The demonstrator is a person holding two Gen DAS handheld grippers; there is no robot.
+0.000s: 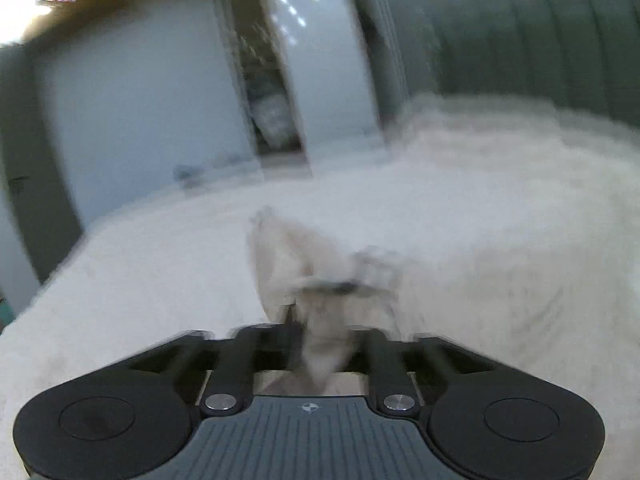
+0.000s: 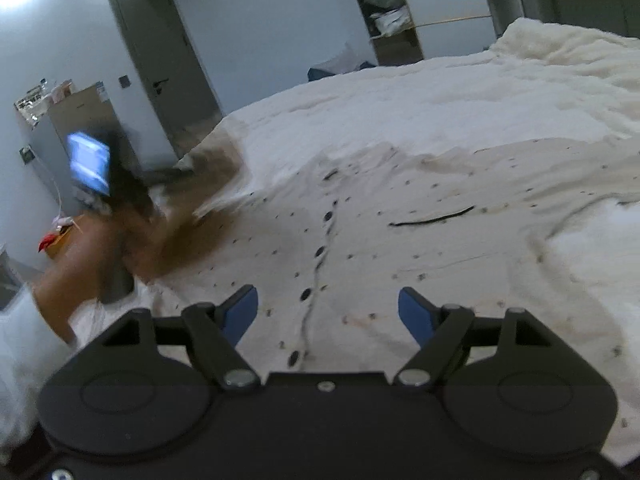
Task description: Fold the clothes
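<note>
White bedspread (image 2: pixel 400 92) covers bed, bunched at far right corner. Beyond far edge: open shelf unit (image 2: pixel 386 12) with stuffed items, dark door (image 2: pixel 160 60) left. Grey cabinet (image 2: pixel 80 120) with clutter on top off the left edge.

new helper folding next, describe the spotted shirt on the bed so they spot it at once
On the big white bed, look at the near side, under the open right gripper. The cream button-up shirt lies spread flat; unlike the plain bedding, it has small dark dots and a row of dark buttons.
</note>
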